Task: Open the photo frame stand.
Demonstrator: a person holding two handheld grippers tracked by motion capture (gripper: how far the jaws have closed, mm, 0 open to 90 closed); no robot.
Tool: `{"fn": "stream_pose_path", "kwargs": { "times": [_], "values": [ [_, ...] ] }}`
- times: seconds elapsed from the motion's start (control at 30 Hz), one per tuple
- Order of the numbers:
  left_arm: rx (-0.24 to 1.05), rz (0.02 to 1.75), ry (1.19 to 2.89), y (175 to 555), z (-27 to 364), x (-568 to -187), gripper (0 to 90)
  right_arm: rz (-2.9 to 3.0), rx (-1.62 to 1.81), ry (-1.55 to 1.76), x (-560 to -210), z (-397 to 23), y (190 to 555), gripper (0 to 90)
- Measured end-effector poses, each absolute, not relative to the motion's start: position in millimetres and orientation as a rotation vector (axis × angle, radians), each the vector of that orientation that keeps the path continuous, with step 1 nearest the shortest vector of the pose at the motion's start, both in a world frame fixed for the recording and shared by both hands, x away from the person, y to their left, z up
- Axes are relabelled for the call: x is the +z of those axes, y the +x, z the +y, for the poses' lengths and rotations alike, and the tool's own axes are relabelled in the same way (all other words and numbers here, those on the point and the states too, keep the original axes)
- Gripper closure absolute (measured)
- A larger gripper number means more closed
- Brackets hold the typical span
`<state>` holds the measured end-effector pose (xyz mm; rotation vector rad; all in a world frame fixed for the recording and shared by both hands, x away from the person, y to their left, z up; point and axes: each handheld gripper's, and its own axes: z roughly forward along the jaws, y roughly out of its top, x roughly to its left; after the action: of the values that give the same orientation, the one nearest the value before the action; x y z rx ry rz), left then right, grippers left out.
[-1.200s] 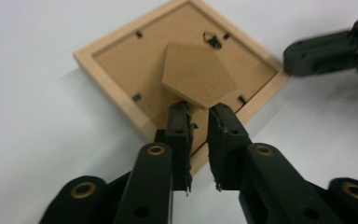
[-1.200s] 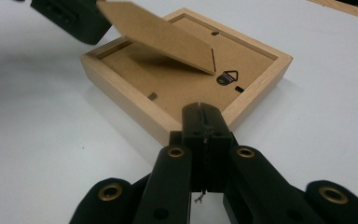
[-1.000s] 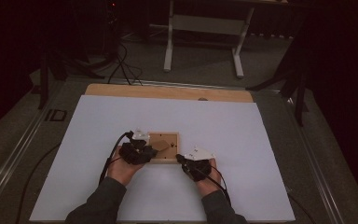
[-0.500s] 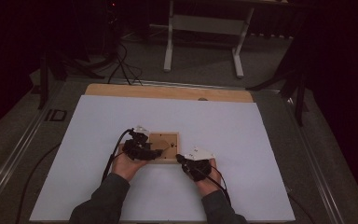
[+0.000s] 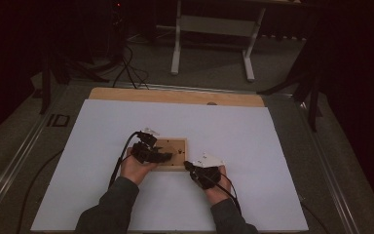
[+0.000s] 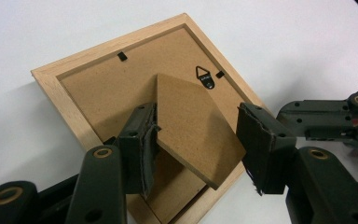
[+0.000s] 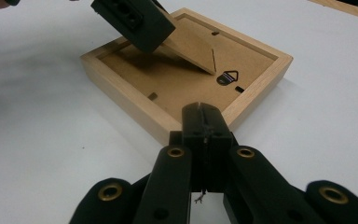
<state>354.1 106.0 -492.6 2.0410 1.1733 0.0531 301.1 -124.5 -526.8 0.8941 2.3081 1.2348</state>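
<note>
A wooden picture frame [image 6: 121,79] lies face down on the white table [image 5: 272,146], near the front edge, between the two hands. Its brown back is up, and the cardboard stand [image 6: 191,126] on the back tilts up like a little ramp.

The left gripper [image 6: 196,140] has its jaws wide apart, one on each side of the stand. The left pad touches the stand's edge; the right pad is apart from it, so nothing is held. The right gripper [image 7: 204,123] is shut tight with nothing in it, and its tip rests at the near corner of the frame, which I think helps the frame stay put.

The job seems to be working the stand out. To do it well, the right gripper should press the corner down so the frame can't slide. The left gripper should pinch the stand near its free end and lift slowly, since cardboard bends and tears easily at the hinge.

A second ago the left jaws were closer together; they have just been opening, with the stand between them. The frame lies in the same spot as before.
</note>
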Motion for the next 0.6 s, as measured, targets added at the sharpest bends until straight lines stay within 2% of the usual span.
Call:
{"fn": "stream_pose_path", "kwargs": {
  "times": [0.6],
  "values": [
    [0.007, 1.216, 2.047, 362.9, 102.9, -495.2, 48.1, 2.309, 1.234, 0.892, -526.7, -124.5, 301.2, 89.6]
  ]
}}
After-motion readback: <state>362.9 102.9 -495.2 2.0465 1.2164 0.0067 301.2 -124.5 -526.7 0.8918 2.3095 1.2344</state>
